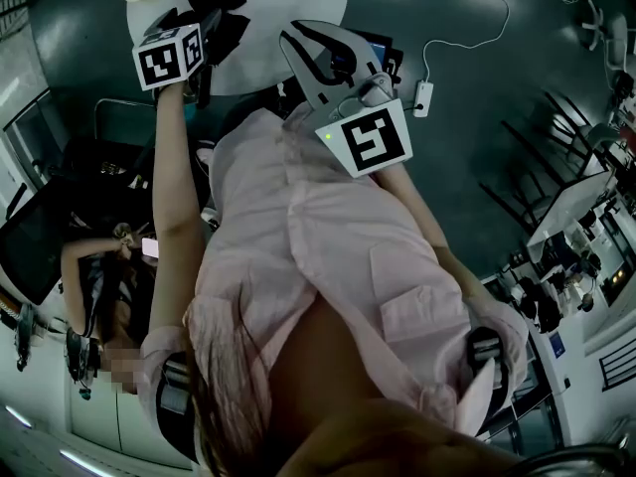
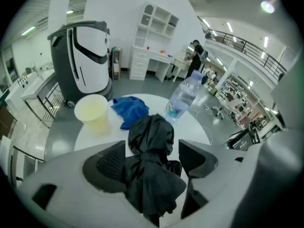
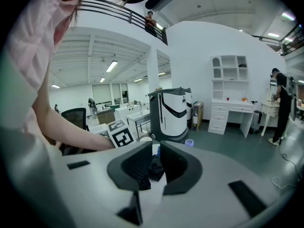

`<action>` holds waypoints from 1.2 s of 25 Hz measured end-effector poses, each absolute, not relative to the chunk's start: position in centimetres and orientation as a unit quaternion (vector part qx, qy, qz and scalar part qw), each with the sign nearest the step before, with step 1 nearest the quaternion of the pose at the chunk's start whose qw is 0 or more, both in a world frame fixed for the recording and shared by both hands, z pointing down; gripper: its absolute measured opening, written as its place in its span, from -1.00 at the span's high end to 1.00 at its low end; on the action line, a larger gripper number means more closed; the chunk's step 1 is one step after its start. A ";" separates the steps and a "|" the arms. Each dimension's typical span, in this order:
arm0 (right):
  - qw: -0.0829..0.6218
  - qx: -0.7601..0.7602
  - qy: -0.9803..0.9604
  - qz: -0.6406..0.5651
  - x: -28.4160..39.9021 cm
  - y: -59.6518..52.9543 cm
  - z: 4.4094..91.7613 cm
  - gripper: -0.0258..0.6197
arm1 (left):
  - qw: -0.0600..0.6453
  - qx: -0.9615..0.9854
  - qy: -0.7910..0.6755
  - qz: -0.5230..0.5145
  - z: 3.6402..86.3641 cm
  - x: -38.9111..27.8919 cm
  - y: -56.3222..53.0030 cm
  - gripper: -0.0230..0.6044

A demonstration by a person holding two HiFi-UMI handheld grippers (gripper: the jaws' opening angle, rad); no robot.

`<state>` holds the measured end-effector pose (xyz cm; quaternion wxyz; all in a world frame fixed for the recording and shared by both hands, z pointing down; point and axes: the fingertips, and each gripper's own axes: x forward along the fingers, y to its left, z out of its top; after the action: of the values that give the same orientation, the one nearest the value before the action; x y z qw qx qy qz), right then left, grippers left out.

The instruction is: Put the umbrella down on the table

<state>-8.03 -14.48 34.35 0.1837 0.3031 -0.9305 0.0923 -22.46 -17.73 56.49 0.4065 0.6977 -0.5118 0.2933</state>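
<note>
The folded black umbrella [image 2: 151, 170] lies on the round white table [image 2: 202, 127]. In the left gripper view my left gripper [image 2: 152, 148] hangs just above it. Its jaws stand wide on either side of the bundle and the pads [image 2: 110, 164] do not press on it. In the head view the umbrella [image 1: 225, 20] shows as a dark heap beside the left gripper's marker cube [image 1: 169, 56]. My right gripper [image 3: 156, 148] stays back from the table. Its jaws leave only a narrow gap with nothing in it, and the umbrella [image 3: 154, 167] shows far off through that gap.
A pale yellow cup [image 2: 92, 110], a crumpled blue cloth [image 2: 129, 107] and a tipped clear water bottle [image 2: 183, 99] share the table behind the umbrella. A tall white and grey machine [image 2: 83, 61] stands past the table. A cable and power strip [image 1: 422, 95] lie on the floor.
</note>
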 end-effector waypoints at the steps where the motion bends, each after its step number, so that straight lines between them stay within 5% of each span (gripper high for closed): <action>1: 0.183 0.303 -0.931 0.092 -8.0 -14.5 34.3 0.79 | 0.401 0.703 -0.519 0.274 55.2 -22.6 -17.8 -0.21; 4: 0.181 0.304 -0.931 0.089 -8.0 -14.3 34.3 0.79 | 0.390 0.718 -0.536 0.214 50.9 -22.5 -17.7 -0.13; 6: 0.181 0.304 -0.931 0.086 -7.9 -14.3 34.3 0.79 | 0.364 0.722 -0.560 0.182 47.8 -22.7 -17.6 0.31; 13: 0.167 0.314 -0.931 0.078 -5.2 -15.4 33.8 0.79 | 0.270 0.731 -0.612 0.135 39.5 -20.7 -16.1 0.83; 30: 0.191 0.248 -0.949 0.026 -8.4 -13.5 34.1 0.79 | 0.160 0.729 -0.655 0.117 31.9 -19.2 -10.2 0.86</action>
<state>-8.42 -13.50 34.13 0.1905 0.2484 -0.9494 0.0265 -19.18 -10.23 31.89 0.1605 0.7293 -0.6547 0.1169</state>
